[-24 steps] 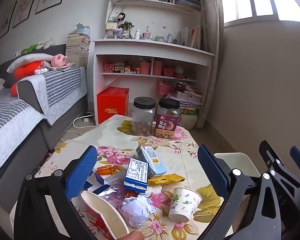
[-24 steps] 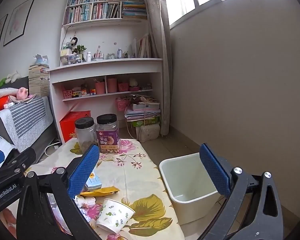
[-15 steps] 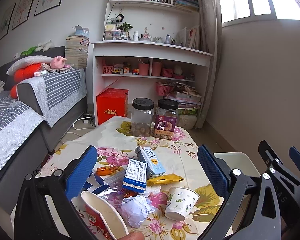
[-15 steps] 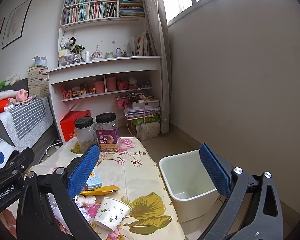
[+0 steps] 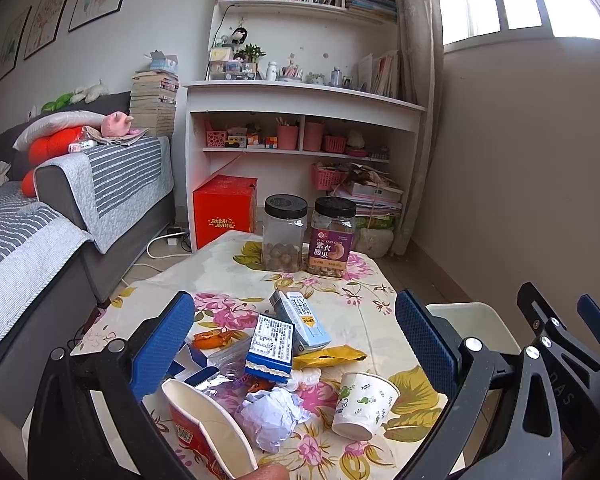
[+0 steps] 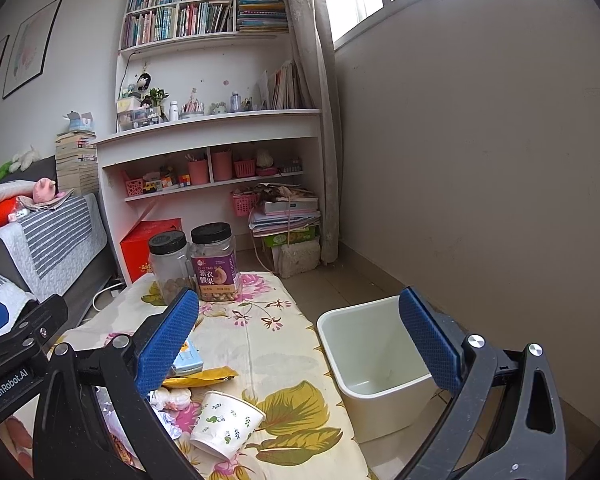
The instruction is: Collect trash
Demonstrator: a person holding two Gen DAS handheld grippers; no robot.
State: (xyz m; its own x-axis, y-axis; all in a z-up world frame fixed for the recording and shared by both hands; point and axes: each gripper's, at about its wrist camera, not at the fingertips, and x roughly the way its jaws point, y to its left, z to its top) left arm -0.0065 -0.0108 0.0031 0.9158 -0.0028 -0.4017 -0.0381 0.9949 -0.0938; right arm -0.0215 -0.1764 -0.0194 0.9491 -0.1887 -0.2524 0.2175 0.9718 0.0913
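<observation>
Currently both grippers hover over the floral-cloth table (image 5: 220, 264), jaws spread wide and holding nothing: the left gripper (image 5: 296, 336) above the trash pile, the right gripper (image 6: 300, 332) between table and bin. In the left view the paper cup (image 5: 364, 404) lies tipped at 5 o'clock, crumpled paper (image 5: 272, 416) just beside it at 6. The white bin (image 6: 364, 356) stands off the table's edge at 3 o'clock.
</observation>
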